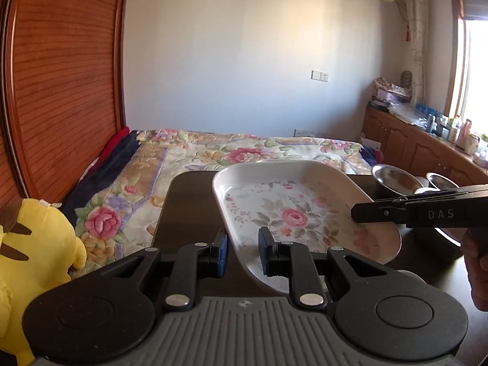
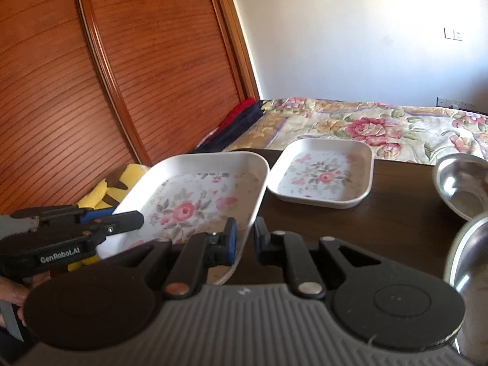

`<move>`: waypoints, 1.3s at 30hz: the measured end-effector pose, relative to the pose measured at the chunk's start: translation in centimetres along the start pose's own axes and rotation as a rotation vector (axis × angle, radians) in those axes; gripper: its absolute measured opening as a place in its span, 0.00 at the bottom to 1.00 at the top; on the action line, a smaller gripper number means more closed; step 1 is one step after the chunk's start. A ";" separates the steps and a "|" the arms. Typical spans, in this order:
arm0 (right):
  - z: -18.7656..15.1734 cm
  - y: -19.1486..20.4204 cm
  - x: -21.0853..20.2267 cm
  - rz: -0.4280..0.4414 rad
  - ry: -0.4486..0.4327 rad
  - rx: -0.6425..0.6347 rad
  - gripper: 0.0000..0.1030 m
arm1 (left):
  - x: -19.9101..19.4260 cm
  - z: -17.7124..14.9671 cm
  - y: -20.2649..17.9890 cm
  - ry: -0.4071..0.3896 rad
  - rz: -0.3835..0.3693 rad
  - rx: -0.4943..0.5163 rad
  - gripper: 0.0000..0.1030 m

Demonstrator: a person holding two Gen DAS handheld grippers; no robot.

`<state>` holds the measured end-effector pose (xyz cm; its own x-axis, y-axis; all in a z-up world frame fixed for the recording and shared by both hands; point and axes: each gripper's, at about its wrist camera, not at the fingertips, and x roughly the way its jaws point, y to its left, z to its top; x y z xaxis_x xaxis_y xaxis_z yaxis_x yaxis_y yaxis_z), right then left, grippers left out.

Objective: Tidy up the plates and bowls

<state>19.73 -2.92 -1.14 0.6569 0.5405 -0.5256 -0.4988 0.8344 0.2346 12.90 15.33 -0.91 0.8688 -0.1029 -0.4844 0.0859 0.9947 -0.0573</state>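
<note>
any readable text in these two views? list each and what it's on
"DAS" – side of the black right tongs, seen from the left wrist view.
"GenRobot.AI" – side of the black left tongs, seen from the right wrist view.
Small emblem on the grey ribbed housing: no letters readable.
Bottles on the wooden window cabinet: labels too small to read.

A home bedroom: floral-quilted bed [image 1: 244,152], wooden wardrobe [image 2: 106,76], yellow plush toy [image 1: 33,259].
</note>
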 end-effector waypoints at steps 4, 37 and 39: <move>-1.2 -0.3 -1.8 -0.002 -0.028 0.013 0.13 | -1.1 -0.6 -1.2 -0.004 -0.014 0.007 0.22; -9.7 -2.9 -9.6 -0.037 -0.168 0.139 0.13 | -4.5 -6.5 -6.7 0.033 -0.104 0.012 0.22; -10.0 -3.1 -9.7 -0.037 -0.170 0.148 0.13 | -4.4 -6.8 -6.9 0.038 -0.107 0.009 0.22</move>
<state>9.26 -11.85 -4.99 0.7653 0.5092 -0.3938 -0.3925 0.8540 0.3416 5.21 8.83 -4.33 0.8351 -0.2091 -0.5088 0.1820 0.9779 -0.1031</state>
